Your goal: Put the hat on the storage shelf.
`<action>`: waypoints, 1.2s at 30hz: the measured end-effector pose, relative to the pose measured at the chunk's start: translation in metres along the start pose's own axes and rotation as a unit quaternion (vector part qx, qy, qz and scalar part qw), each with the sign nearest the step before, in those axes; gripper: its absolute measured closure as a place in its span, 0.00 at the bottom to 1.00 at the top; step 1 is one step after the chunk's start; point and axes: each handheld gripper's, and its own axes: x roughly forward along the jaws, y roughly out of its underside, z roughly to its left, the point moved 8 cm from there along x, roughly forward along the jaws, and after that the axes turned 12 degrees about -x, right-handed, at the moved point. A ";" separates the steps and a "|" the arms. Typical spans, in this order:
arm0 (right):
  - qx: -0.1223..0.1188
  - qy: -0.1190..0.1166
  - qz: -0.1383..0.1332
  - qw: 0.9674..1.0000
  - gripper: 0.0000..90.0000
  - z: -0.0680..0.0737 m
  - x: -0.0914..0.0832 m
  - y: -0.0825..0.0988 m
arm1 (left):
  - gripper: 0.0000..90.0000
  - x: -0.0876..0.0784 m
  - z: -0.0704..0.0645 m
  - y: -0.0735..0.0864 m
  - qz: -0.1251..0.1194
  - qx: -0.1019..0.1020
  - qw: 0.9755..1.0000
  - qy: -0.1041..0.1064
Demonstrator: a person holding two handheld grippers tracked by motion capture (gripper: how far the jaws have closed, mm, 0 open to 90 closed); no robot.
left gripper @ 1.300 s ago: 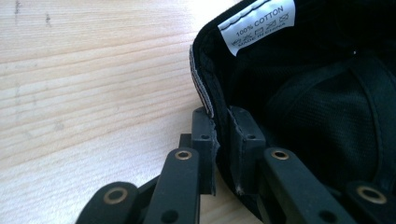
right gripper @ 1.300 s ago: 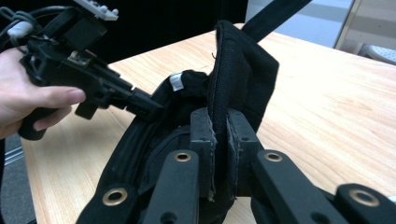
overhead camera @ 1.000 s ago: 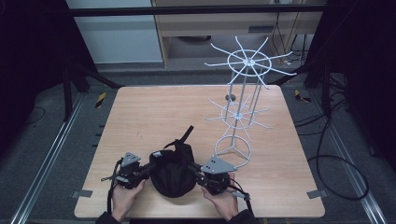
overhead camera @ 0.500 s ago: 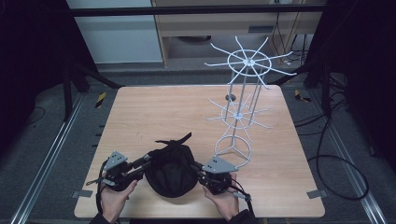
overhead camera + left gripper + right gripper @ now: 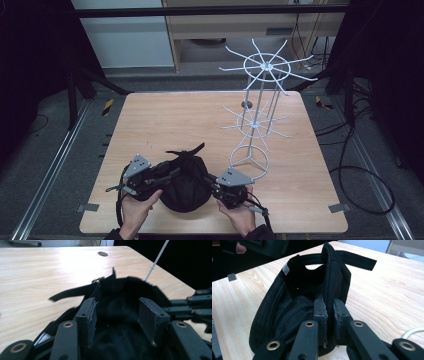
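A black cap lies opening-up near the table's front edge, its strap ends pointing to the back. My right gripper is at its right side, shut on the cap's upright rim, which is pinched between the pads. My left gripper reaches in from the left with its jaws wide apart. In the left gripper view the cap lies between and beyond the spread pads of the left gripper, and nothing is pinched. A hand holds each gripper.
A white wire rack with two tiers of spokes stands at the right; its ring base is just behind my right gripper. The wooden table has a small dark hole near the rack. One rack wire shows past the cap.
My left gripper swung out to the left, then came back in over the cap's left side. The right gripper kept its hold and the cap barely shifted.
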 end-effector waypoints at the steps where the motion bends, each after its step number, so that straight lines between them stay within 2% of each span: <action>1: 0.000 0.000 0.000 1.000 0.92 0.000 0.000 0.000 | 0.52 0.002 -0.002 -0.001 -0.001 0.000 1.000 0.001; 5: 0.000 0.000 0.000 1.000 0.92 0.001 0.000 0.000 | 0.51 0.007 -0.009 -0.005 -0.001 0.000 1.000 0.004; 10: 0.000 -0.003 0.000 1.000 0.92 0.002 0.001 0.000 | 0.49 0.023 -0.021 -0.008 0.003 -0.010 1.000 0.005; 17: -0.004 -0.003 -0.003 1.000 0.92 0.003 0.001 -0.001 | 0.45 0.040 -0.030 -0.006 0.013 -0.018 1.000 -0.004; 22: -0.002 -0.009 0.000 1.000 0.92 0.004 0.002 0.001 | 0.40 0.046 -0.031 -0.003 0.016 -0.016 1.000 -0.015; 26: -0.008 -0.016 -0.001 1.000 0.92 0.008 0.004 0.001 | 0.37 0.051 -0.030 0.001 0.019 -0.015 0.999 -0.034; 28: -0.011 -0.019 0.000 1.000 0.92 0.010 0.005 0.002 | 0.37 0.051 -0.029 0.003 0.020 -0.013 0.999 -0.037; 32: -0.015 -0.023 -0.001 1.000 0.93 0.013 0.006 0.002 | 0.38 0.055 -0.026 0.007 0.025 -0.022 0.998 -0.044; 36: -0.018 -0.028 -0.003 0.999 0.93 0.015 0.007 0.002 | 0.44 0.056 -0.024 0.008 0.029 -0.037 0.998 -0.044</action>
